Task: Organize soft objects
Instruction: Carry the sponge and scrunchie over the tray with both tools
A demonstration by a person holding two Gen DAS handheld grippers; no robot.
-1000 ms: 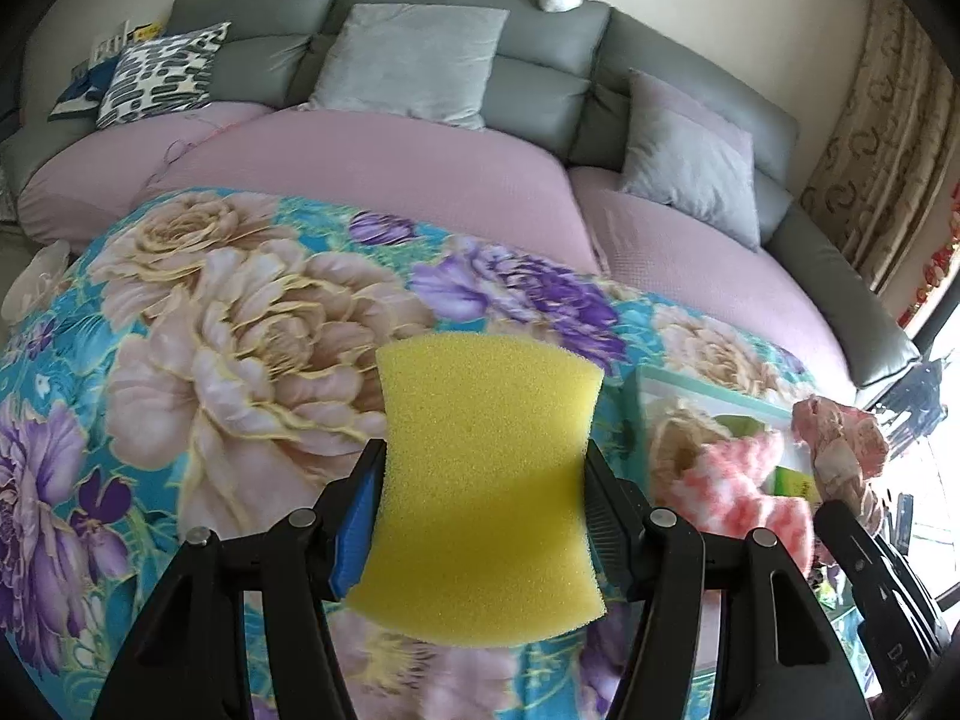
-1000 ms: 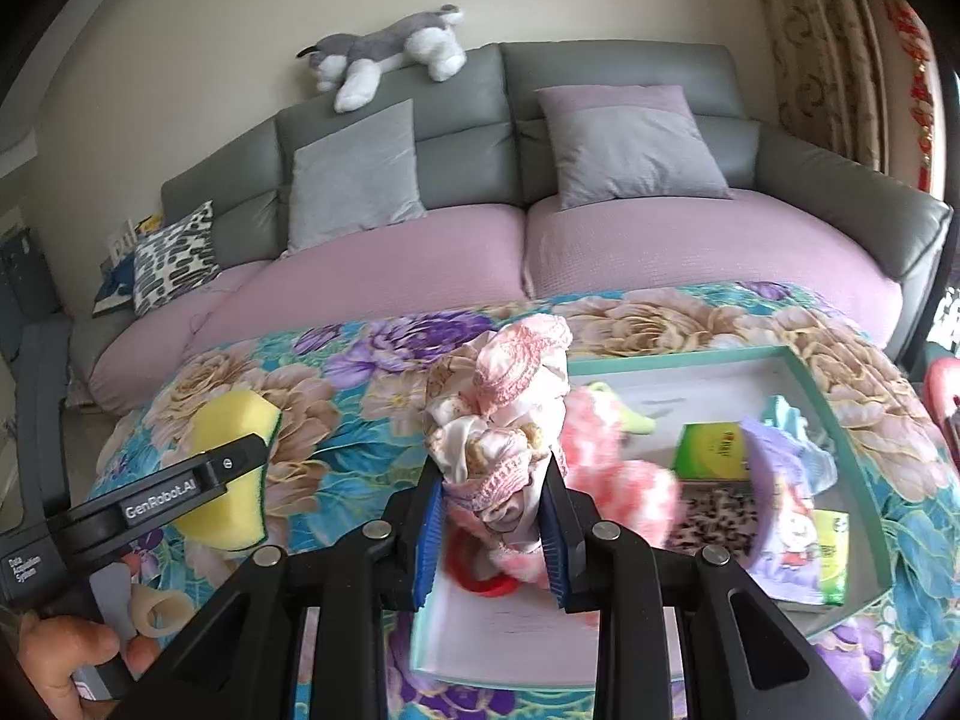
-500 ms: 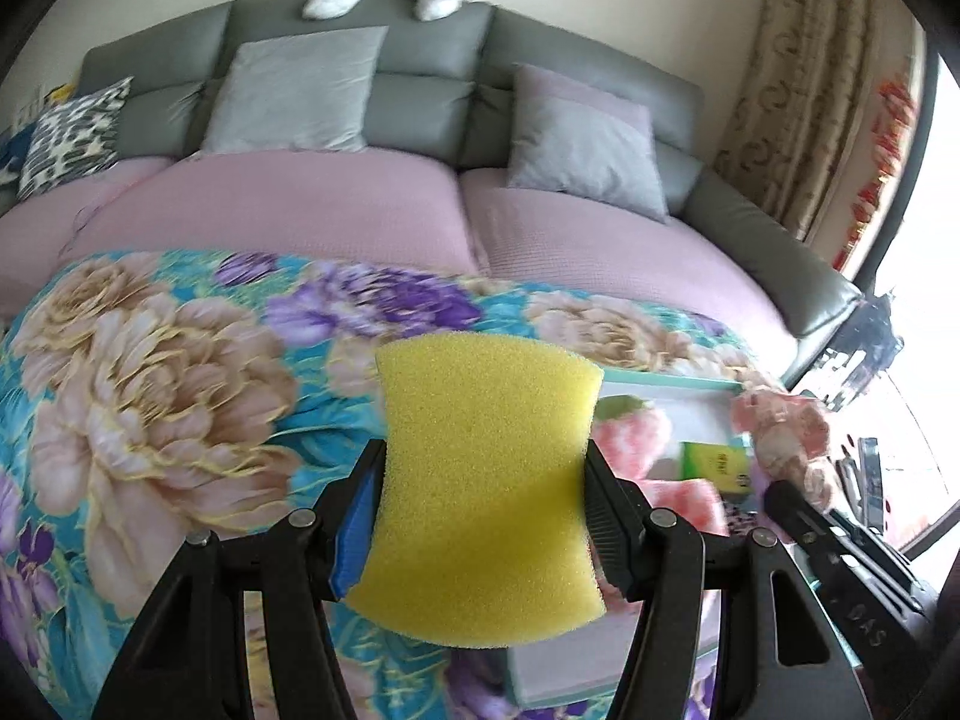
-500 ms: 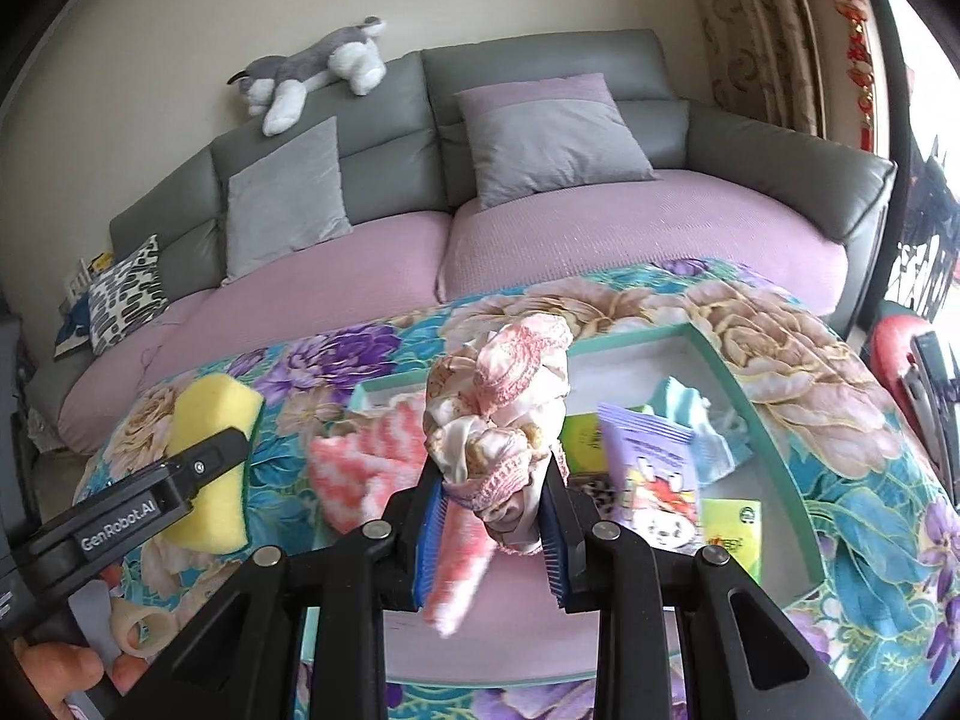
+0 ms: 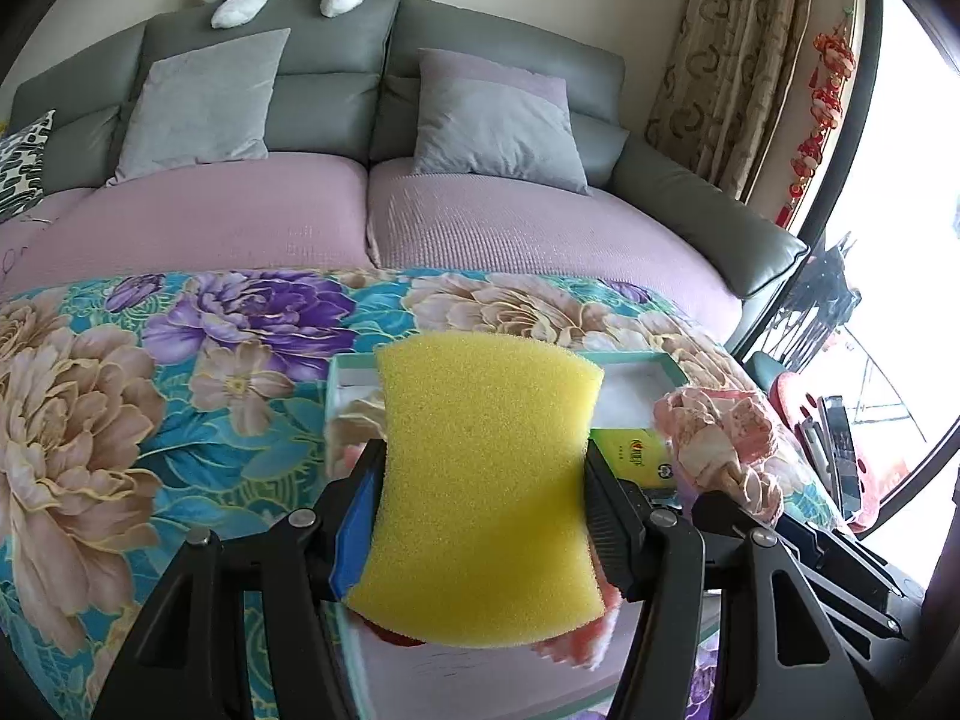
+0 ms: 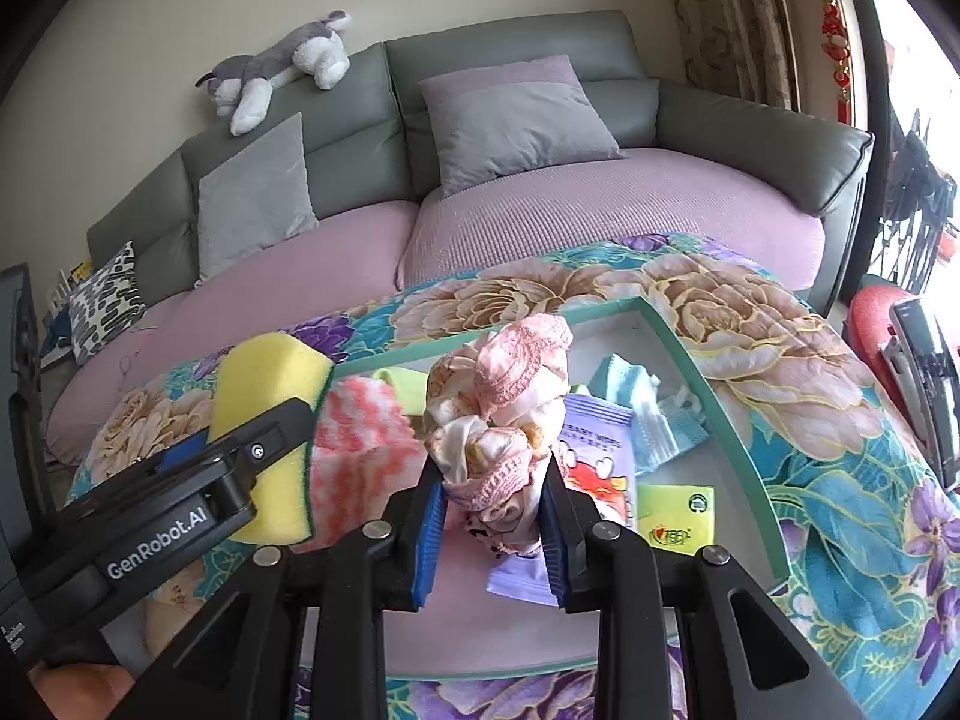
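You are gripping a yellow sponge [image 5: 486, 480] in the left gripper [image 5: 480, 516], jaws pressing into its waisted sides, and a bunched pink-and-cream cloth [image 6: 501, 420] in the right gripper [image 6: 489, 516], jaws clamped on it. Both are hanging over the teal-rimmed tray [image 6: 708, 372] on the floral-covered bench [image 6: 780, 360], so you are delivering. Next, you are likely lowering each onto bare tray floor, clear of the wipes packet [image 6: 591, 450], and opening.

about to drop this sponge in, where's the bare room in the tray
Bare floor shows along the tray's near edge, below the baby wipes pack, and in its far right corner beyond the teal mask. The middle is crowded: pink striped cloth, wipes, mask, green packet. The yellow sponge fits best near-side.
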